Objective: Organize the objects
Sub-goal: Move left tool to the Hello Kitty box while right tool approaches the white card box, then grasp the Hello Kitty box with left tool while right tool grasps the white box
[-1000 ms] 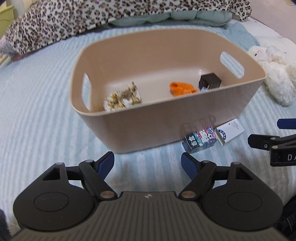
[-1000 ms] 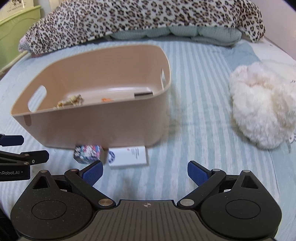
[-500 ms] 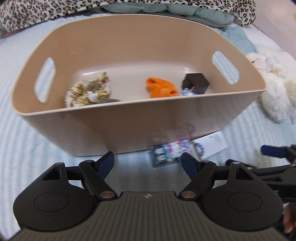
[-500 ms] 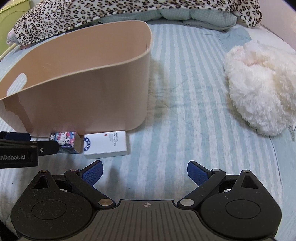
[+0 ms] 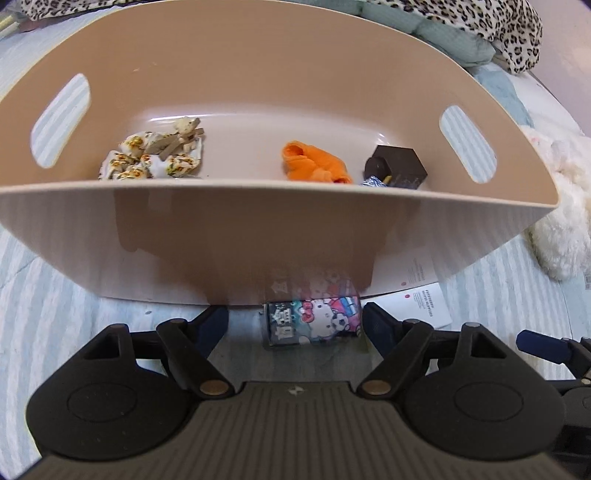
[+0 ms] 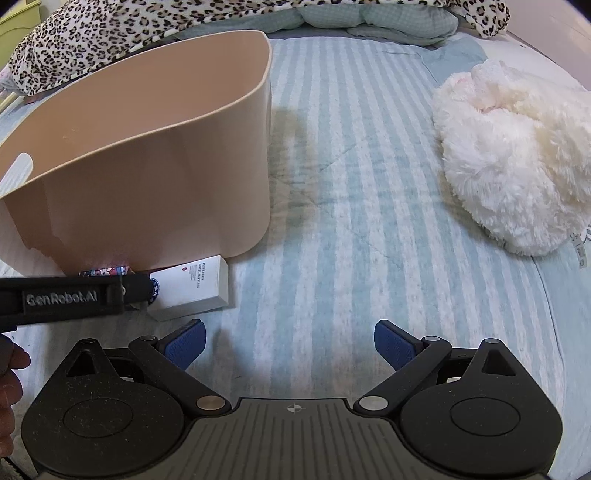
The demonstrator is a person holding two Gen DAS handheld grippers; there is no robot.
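My left tongs (image 5: 295, 321) spread, straddling cartoon box (image 5: 312, 323); long axis crosswise, seemingly touching bin (image 5: 258, 236). Right tongs (image 6: 290, 343) spread, farther.

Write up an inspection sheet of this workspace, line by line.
Surface: pale blue striped bedspread, soft and quilted.
Job's things: beige plastic tub with cut-out handles holds a floral fabric piece, an orange cloth and a dark brown box. Outside, against its near wall: a small cartoon-printed box and a white printed carton, side by side.
Clutter: fluffy white plush lying apart from the tub.
Grippers: left gripper open, fingers either side of the cartoon-printed box, not closed on it; right gripper open over bare bedspread.
Cables: nothing seen.
Surroundings: leopard-print blanket and green-grey pillows behind.
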